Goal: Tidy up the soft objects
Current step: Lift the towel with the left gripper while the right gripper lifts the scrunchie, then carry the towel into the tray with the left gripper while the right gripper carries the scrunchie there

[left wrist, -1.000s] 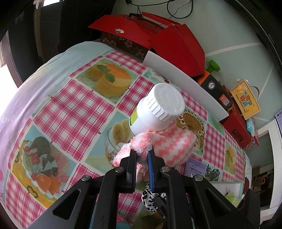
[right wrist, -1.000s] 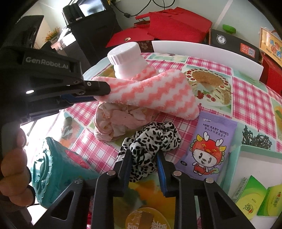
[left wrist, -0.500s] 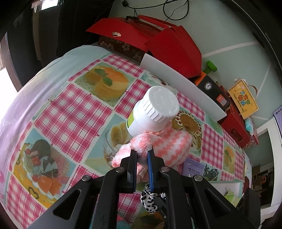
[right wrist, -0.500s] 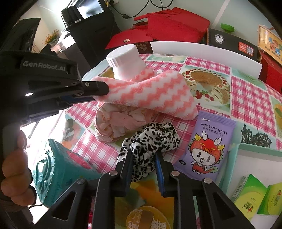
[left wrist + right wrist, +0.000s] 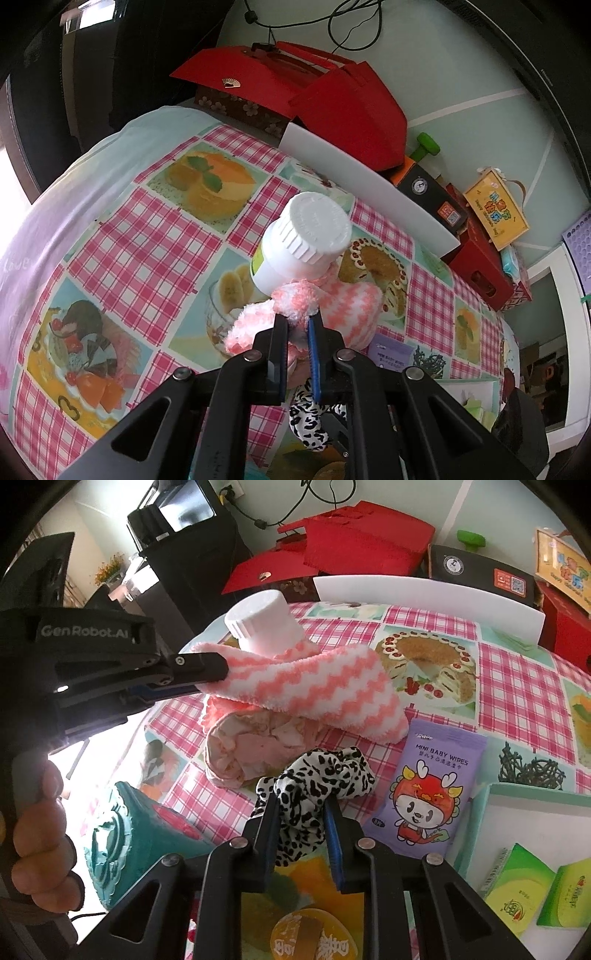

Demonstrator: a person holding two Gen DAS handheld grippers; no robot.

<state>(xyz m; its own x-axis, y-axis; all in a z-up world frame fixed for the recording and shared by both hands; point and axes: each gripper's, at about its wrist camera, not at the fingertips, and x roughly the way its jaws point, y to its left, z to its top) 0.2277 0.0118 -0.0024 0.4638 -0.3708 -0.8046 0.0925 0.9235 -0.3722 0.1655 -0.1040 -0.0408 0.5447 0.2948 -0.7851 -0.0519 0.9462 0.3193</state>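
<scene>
Fuzzy pink-and-white zigzag sock point(image 5: 314, 686) hangs across the middle of the right-wrist frame, and we see one end pinched tight in the left gripper point(image 5: 218, 672), which comes in from the left edge. Its free end droops toward the purple baby-wipes pack point(image 5: 428, 786). Behind it we see a white plastic bottle with a ribbed screw cap point(image 5: 306, 240), leaning against the sock; its contents are hidden from us. At the lower right we see a pale tray with a mint-green rim point(image 5: 480, 812) holding green packets point(image 5: 517, 886). Under the sock lies a crumpled pale pink cloth point(image 5: 255, 742) on the pink checked tablecloth point(image 5: 147, 236). At centre bottom, the right gripper point(image 5: 301, 812) squeezes the black-and-white spotted scrunchie point(image 5: 317, 775), just below the sock.
</scene>
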